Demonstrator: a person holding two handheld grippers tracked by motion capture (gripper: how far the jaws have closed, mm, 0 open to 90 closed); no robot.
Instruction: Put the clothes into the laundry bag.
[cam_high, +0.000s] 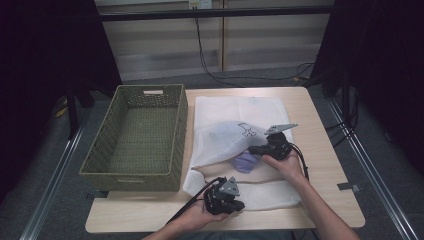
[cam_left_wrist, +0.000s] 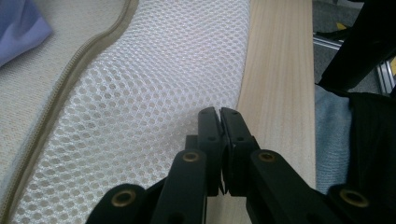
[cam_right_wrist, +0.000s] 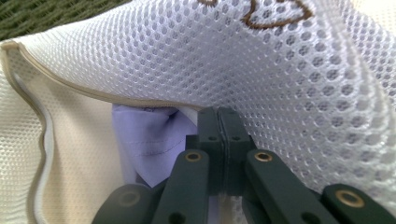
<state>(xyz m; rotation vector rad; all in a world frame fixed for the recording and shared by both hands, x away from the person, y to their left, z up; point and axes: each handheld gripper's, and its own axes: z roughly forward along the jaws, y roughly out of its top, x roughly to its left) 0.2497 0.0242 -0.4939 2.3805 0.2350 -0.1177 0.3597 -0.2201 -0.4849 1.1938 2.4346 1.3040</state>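
Observation:
A white mesh laundry bag (cam_high: 235, 112) lies flat on the wooden table (cam_high: 325, 165), with a lavender cloth (cam_high: 245, 161) showing at its opening. My right gripper (cam_high: 252, 149) is shut on the bag's raised upper flap (cam_right_wrist: 280, 60); its jaws (cam_right_wrist: 218, 112) meet at the beige rim right beside the lavender cloth (cam_right_wrist: 149, 140). My left gripper (cam_high: 242, 204) is at the bag's near edge. Its jaws (cam_left_wrist: 219, 112) are shut where the mesh (cam_left_wrist: 154, 93) ends at the bare wood (cam_left_wrist: 280, 70). The beige zipper (cam_left_wrist: 79, 70) runs along that lower layer.
An empty green woven basket (cam_high: 150, 91) stands on the table's left half, touching the bag's left side. The table's front edge lies just behind my left hand. Black cables trail from both grippers and over the floor beyond the table.

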